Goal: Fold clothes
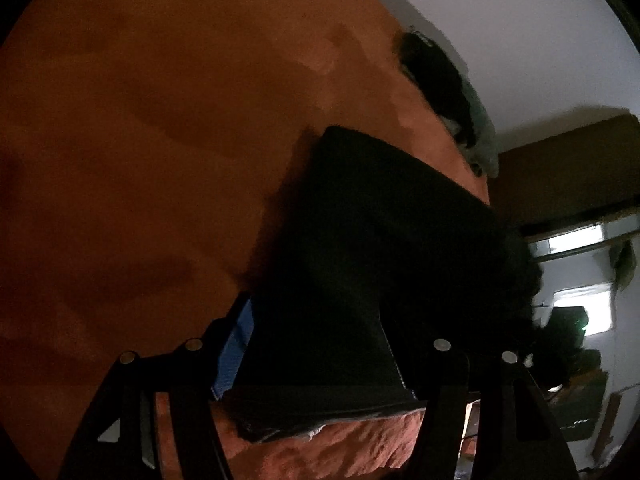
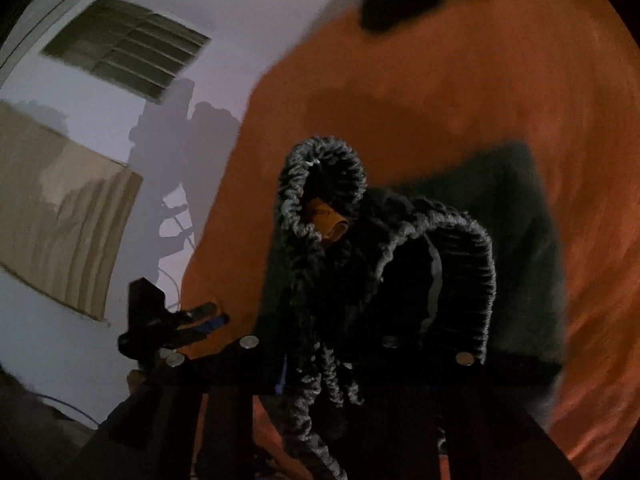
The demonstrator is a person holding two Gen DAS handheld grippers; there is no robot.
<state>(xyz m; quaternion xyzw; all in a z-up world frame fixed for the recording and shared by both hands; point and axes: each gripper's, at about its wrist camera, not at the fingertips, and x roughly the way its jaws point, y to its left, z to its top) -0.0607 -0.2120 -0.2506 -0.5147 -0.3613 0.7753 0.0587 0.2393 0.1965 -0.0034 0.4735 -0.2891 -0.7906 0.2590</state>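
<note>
A dark garment [image 1: 360,264] is seen lying flat on an orange bedspread [image 1: 160,140], with its near hem at the bedspread's front edge. In the left wrist view, the left gripper [image 1: 316,364] is held over that near hem, its jaws set wide with the cloth lying between them; a blue pad [image 1: 236,352] shows on 1 finger. Whether the pads press on the cloth cannot be told, as the far finger is lost in shadow against the dark fabric.

In the right wrist view, the right gripper [image 2: 332,352] is seen with its jaws narrow, and a bunch of the garment's ribbed edge [image 2: 320,184] is gathered up between them and raised above the bedspread; knitted loops hang down over the fingers. An orange tag [image 2: 326,216] shows inside 1 loop. The left gripper [image 2: 168,328] is visible at the bedspread's left edge.

A second dark pile [image 1: 436,80] lies at the far side of the bedspread, against a white wall [image 1: 520,20].
</note>
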